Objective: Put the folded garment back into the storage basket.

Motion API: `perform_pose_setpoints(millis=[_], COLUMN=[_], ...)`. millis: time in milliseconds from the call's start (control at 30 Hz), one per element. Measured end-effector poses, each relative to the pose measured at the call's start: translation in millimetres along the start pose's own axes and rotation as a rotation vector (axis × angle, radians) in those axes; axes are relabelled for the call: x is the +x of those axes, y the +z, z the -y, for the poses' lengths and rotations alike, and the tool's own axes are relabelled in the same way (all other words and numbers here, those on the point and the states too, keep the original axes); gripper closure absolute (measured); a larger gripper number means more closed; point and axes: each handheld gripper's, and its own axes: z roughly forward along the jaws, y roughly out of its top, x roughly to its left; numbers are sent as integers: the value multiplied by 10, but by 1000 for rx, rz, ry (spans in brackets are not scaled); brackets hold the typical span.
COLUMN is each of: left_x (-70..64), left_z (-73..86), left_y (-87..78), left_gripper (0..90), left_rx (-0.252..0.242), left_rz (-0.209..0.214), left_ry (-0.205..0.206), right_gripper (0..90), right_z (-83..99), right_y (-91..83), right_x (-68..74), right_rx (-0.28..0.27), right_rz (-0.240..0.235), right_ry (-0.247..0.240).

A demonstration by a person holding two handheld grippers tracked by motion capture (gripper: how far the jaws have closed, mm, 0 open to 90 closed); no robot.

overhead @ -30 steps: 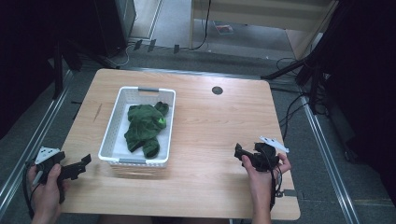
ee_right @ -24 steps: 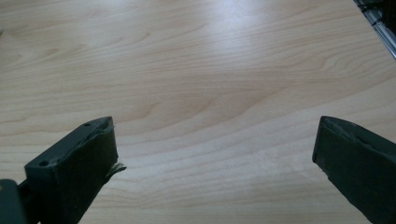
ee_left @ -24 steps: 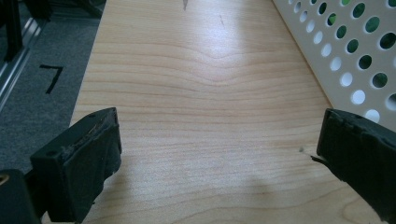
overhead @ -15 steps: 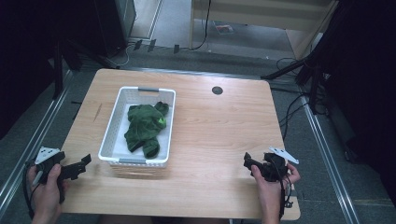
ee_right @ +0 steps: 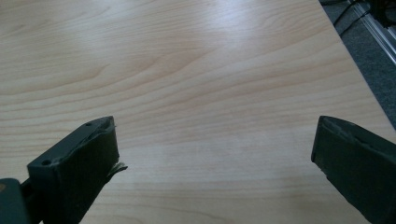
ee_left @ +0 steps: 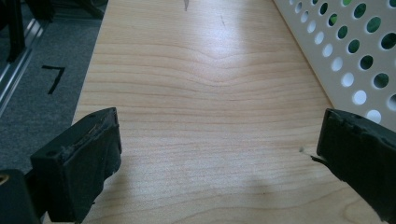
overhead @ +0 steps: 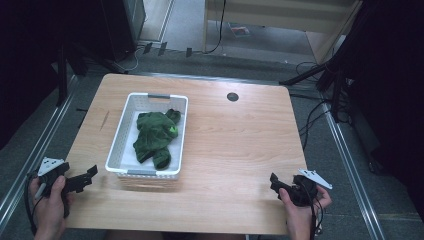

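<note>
Both hand-held grippers [overhead: 82,177] [overhead: 280,184] low, wide-jawed.

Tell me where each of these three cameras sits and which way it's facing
High view: above the person's side, looking forward and down at the table, white basket, green cloth, both hands and grippers.
Left gripper view: rides the left gripper, facing tabletop and basket wall; open jaws.
Right gripper view: rides the right gripper, facing bare tabletop; open jaws.
Shared: the wooden tabletop.
</note>
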Motion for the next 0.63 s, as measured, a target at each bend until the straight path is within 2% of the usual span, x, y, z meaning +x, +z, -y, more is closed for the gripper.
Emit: perform_pose_setpoints(millis=[300, 433, 633], left_x=[0, -5, -17], left_z=[0, 0, -1], left_y=[2, 0, 11], left_gripper=[7, 7, 7], left_rx=[1, 3, 6], left_rz=[0, -4, -12], left_ry=[1, 4, 8], right_gripper=[10, 10, 11], right_z=[73, 141, 167], right_y=[-106, -137, -153], right_x=[-197, -312, -343], right_rx=[-13, -24, -37], right_rz=[16, 21, 15], right_ry=[18, 45, 60])
